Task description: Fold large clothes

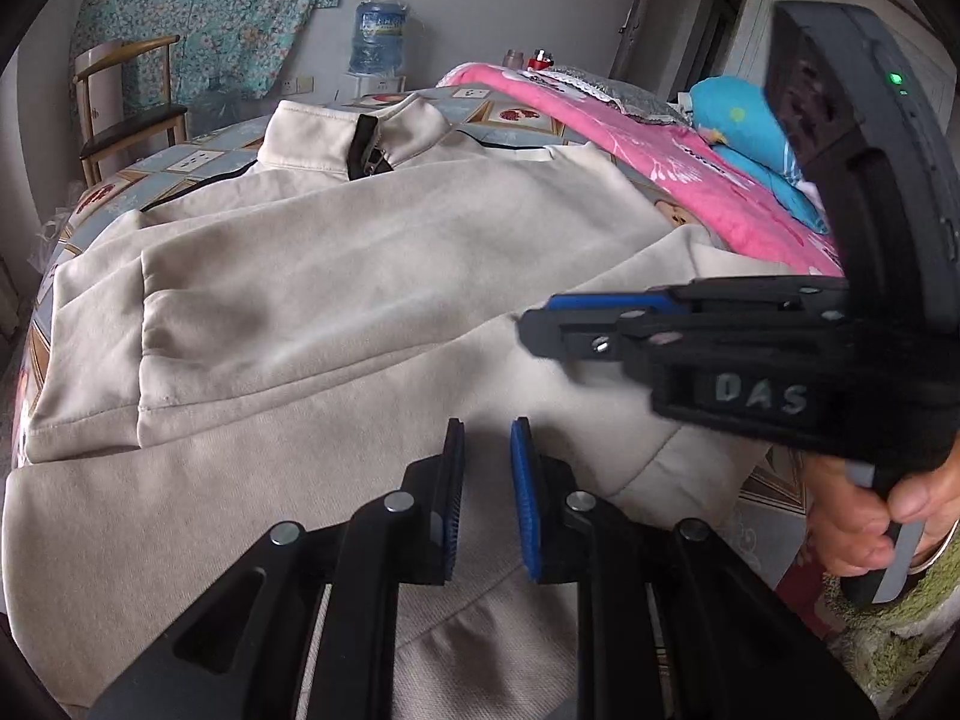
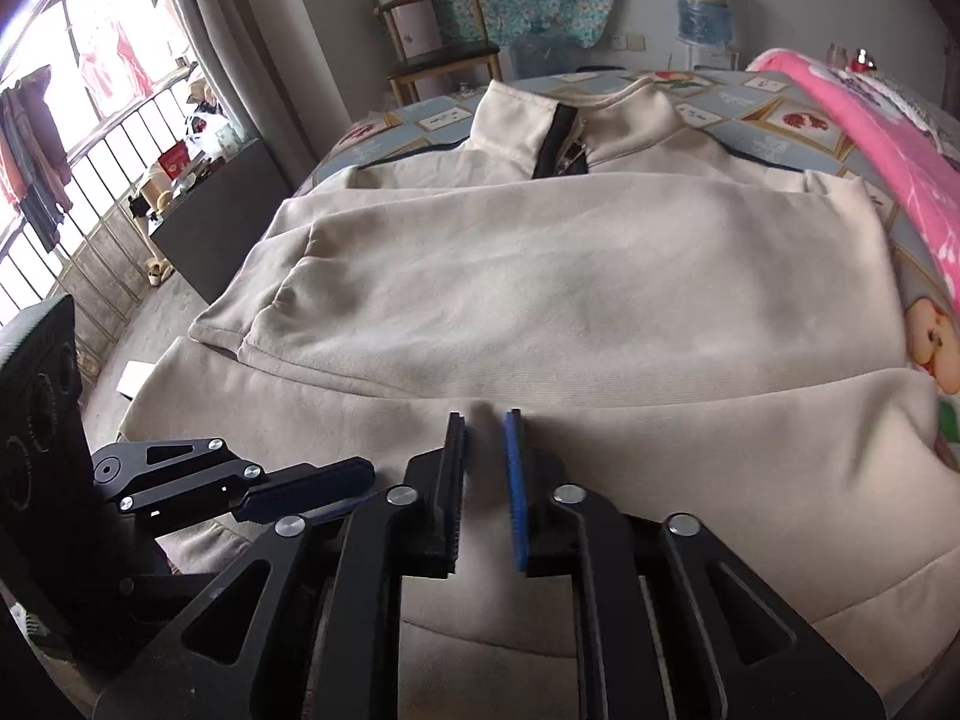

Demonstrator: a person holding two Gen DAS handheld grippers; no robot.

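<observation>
left wrist view: a cream jacket (image 1: pixel 360 276) lies spread on the bed (image 1: pixel 198 150), collar (image 1: pixel 354 132) at the far side, both sleeves folded across the chest, cuffs stacked at the left. the left gripper (image 1: pixel 486 498) hangs over the near hem with its fingers a narrow gap apart and only bare cloth showing between the blue pads, so it grips nothing. the right gripper (image 1: pixel 543 324) reaches in from the right, held by a hand (image 1: pixel 870 522), low over the jacket's right side.

right wrist view: the right gripper (image 2: pixel 486 492) also shows a slim gap between its fingers with no fabric pinched, open and empty over the lower body panel. the left gripper (image 2: pixel 336 483) sits low at the left, near the hem edge.

the jacket looks like thick, soft fleece: limp, fairly heavy for cloth, not slippery, likely to sag and drag its sleeves if lifted from one point. the next fold probably brings the hem up toward the collar, so the best hold is the two hem corners, one per gripper, pinching all layers at the stitched edge and lifting evenly. a pink blanket (image 2: pixel 870 144) lies close by on the right and could snag.
</observation>
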